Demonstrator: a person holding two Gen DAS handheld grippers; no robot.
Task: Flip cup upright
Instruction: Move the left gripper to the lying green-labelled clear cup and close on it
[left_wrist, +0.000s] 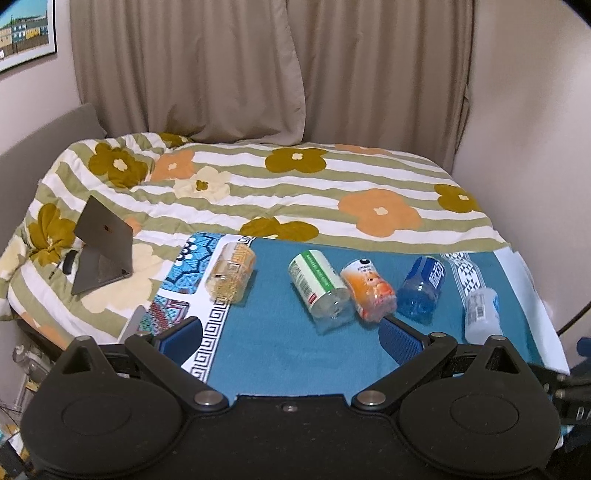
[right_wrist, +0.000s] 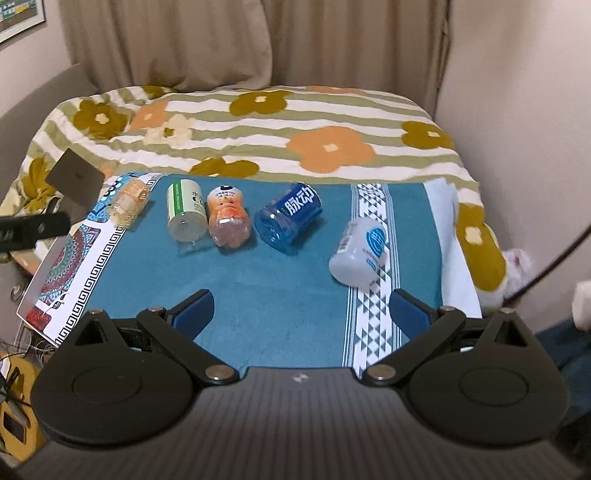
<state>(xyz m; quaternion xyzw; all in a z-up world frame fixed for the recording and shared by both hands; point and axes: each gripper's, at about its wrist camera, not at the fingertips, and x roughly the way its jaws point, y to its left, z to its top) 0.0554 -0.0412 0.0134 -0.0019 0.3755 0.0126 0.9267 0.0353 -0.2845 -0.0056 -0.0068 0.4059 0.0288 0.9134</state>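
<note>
— Where are the cups?

— Five lie on their sides in a row on the blue cloth (right_wrist: 280, 295), near its far edge. The white cup (right_wrist: 356, 251) lies alone toward the right edge.

— Hard to lift?

— I think they're light, thin plastic. Squeeze the middle softly.

— Your claws?

— My right claw (right_wrist: 301, 308) and left claw (left_wrist: 291, 334) are wide open, holding nothing.

Home bedroom, floral bed (left_wrist: 280, 192), curtains (left_wrist: 258, 66)

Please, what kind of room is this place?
Probably a bedroom: a bed with a striped floral quilt, long beige curtains behind it, and a framed picture on the wall.
</note>
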